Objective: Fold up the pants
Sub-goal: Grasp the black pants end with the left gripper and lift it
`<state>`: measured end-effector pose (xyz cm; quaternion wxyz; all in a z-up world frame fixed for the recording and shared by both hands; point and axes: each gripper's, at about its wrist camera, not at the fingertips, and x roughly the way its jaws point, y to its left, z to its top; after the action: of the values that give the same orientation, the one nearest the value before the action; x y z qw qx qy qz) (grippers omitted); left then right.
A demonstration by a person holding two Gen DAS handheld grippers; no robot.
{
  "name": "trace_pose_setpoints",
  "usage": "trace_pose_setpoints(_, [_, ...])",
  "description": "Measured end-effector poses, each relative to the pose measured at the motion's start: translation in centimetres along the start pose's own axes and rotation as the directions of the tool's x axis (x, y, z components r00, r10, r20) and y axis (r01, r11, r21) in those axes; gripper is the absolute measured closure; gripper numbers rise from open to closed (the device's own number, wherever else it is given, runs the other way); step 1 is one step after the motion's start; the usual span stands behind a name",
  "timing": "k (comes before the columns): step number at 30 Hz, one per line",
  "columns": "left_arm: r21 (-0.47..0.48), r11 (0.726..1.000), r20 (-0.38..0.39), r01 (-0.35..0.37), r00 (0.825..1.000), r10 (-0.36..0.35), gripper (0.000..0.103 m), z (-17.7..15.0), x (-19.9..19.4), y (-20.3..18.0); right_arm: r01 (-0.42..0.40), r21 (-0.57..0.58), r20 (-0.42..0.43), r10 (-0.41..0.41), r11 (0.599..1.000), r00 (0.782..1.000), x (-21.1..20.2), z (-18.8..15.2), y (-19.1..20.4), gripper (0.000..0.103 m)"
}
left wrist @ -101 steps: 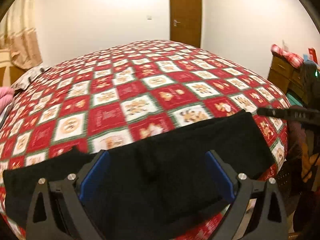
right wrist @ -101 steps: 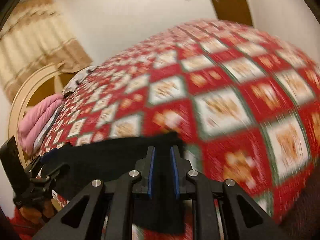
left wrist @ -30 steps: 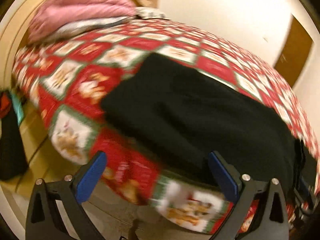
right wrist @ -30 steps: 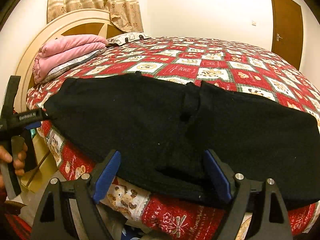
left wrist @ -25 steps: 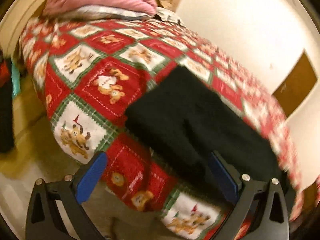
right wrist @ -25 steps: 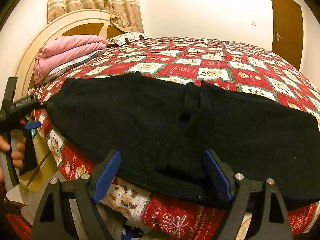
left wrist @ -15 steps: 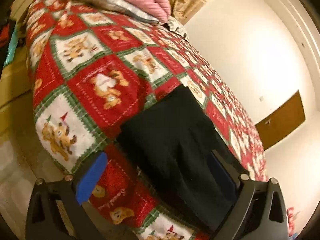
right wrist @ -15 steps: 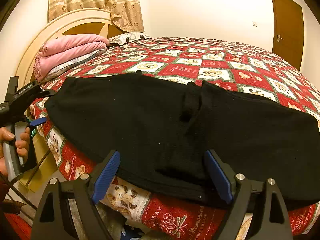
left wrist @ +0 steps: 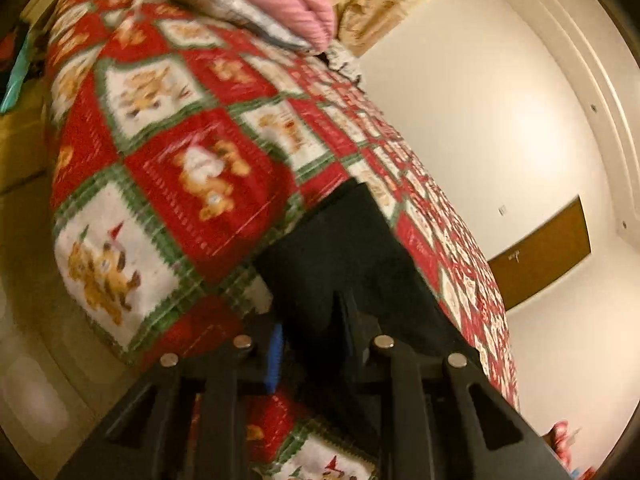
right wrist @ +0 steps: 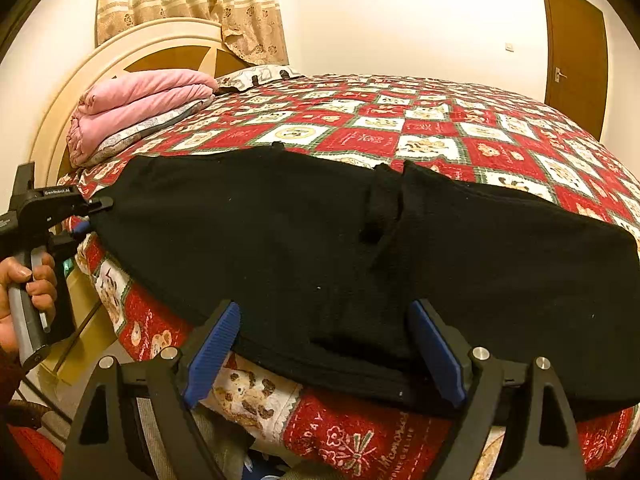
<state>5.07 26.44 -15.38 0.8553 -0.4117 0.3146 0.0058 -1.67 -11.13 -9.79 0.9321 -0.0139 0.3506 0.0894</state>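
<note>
- The black pants (right wrist: 320, 240) lie spread flat along the near edge of the bed (right wrist: 440, 128), directly ahead of the right gripper and running off to both sides of it.
- The left gripper (left wrist: 308, 332) is at the pants' left end; its jaws are closing, with the dark cloth between them, and the view is too blurred to tell whether the pads press it yet.
- The right gripper (right wrist: 324, 348) stands wide, its blue pads either side of the pants' near hem, nothing held.
- A hand (right wrist: 24, 284) at far left of the right gripper grips the left gripper's handle.
- A folded pink blanket (right wrist: 136, 108) sits beyond the left gripper, by the headboard (right wrist: 120, 52).
- A curtain (right wrist: 192, 0) hangs behind it; a brown door (right wrist: 576, 48) is far right.
</note>
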Motion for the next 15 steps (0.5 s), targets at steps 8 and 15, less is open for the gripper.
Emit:
trace_pose_setpoints(8, [-0.129,0.992,-0.039,0.005,0.999,-0.01,0.047,-1.9,-0.8,0.1,0.0,0.0,0.0,0.0,1.0,1.0,0.0,0.0,0.0,0.015])
trace_pose_setpoints(15, [-0.192,0.977,-0.041,0.089,0.994,-0.099,0.044,-0.7,0.1,0.1,0.0,-0.001,0.0,0.0,1.0,1.0,0.1,0.0,0.0,0.015])
